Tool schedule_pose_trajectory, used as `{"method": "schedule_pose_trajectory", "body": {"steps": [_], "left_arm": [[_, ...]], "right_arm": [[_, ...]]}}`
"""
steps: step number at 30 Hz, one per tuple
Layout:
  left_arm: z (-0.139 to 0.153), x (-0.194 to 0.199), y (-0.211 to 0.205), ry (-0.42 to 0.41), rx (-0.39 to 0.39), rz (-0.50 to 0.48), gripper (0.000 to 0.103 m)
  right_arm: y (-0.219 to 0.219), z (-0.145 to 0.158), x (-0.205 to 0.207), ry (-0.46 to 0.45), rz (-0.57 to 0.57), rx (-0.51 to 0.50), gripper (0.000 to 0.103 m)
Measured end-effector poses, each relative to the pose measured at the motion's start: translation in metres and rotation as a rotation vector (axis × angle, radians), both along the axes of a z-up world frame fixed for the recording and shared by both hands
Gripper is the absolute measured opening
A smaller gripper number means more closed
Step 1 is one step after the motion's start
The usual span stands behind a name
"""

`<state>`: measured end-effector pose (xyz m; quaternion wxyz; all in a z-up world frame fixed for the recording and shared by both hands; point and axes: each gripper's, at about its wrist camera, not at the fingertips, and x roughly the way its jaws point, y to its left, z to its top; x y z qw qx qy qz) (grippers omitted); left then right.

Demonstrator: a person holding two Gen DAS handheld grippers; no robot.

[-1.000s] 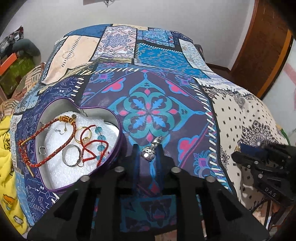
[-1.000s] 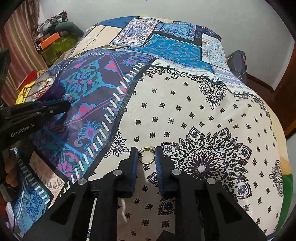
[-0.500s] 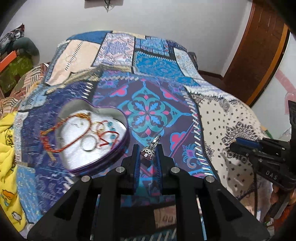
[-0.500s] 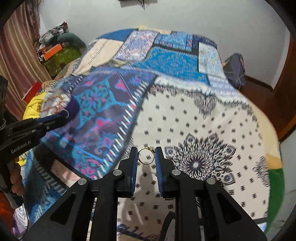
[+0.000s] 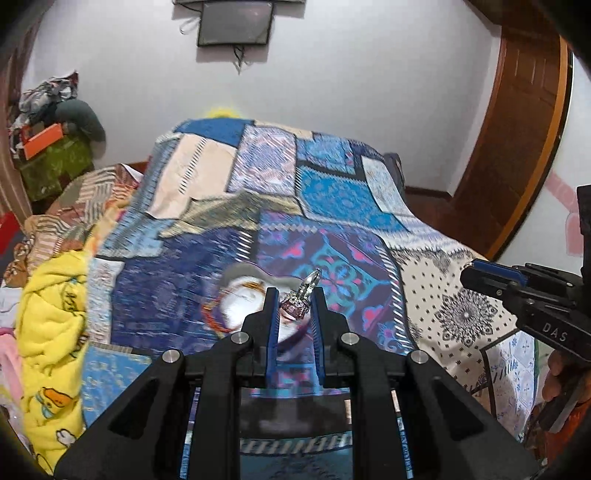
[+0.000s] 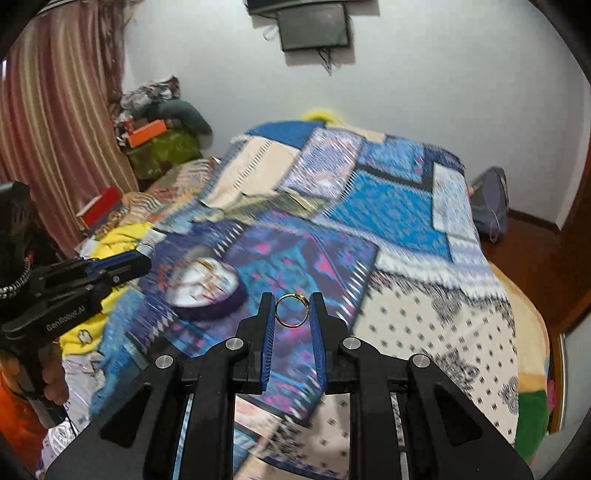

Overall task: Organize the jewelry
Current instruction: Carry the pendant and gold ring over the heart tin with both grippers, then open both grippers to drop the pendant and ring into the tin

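My left gripper [image 5: 294, 300] is shut on a silver ring with a pink stone [image 5: 297, 304] and holds it high above the bed. The heart-shaped purple tin [image 5: 242, 280] with jewelry on white padding lies below and just behind it. My right gripper [image 6: 291, 304] is shut on a thin gold ring [image 6: 291, 311], also raised above the bed. The tin [image 6: 201, 286] lies to its lower left in the right wrist view. The left gripper [image 6: 122, 264] shows there at left, and the right gripper [image 5: 480, 271] shows at right in the left wrist view.
A patchwork bedspread [image 5: 332, 192] covers the bed. A yellow blanket [image 5: 51, 314] lies at the left edge. Clutter and an orange box [image 5: 40, 138] stand at the far left. A wooden door [image 5: 517, 129] is at the right, a wall-mounted screen [image 5: 234, 22] above.
Both grippers have lifted well up and back from the bed with their rings still held. The tin now looks smaller and farther below. The view is blurred from motion.
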<state>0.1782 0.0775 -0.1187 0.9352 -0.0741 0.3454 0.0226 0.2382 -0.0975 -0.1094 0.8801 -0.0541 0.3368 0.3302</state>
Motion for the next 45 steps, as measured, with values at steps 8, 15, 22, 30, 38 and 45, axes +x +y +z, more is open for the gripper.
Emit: {"method": "schedule_pose_trajectory", "body": {"steps": [8,15,22,30,38,45], "left_arm": [[0.019,-0.018,0.036,-0.058,0.008,0.05,0.015],[0.021,-0.024,0.055,-0.076,0.02,0.056,0.015],[0.002,-0.013,0.065,-0.048,-0.011,0.029,0.015],[-0.03,0.009,0.057,0.011,-0.048,-0.032,0.015],[-0.05,0.027,0.048,0.052,-0.047,-0.084,0.015],[-0.059,0.031,0.042,0.072,-0.02,-0.101,0.015]], "right_arm": [[0.042,0.016,-0.006,-0.043,0.061,0.045,0.017],[0.071,0.014,-0.003,-0.037,0.102,0.057,0.017],[0.096,-0.006,0.011,0.02,0.134,0.033,0.017],[0.111,-0.025,0.023,0.073,0.153,0.012,0.017],[0.118,-0.044,0.04,0.155,0.171,0.001,0.017],[0.121,-0.056,0.045,0.195,0.181,-0.006,0.017]]}}
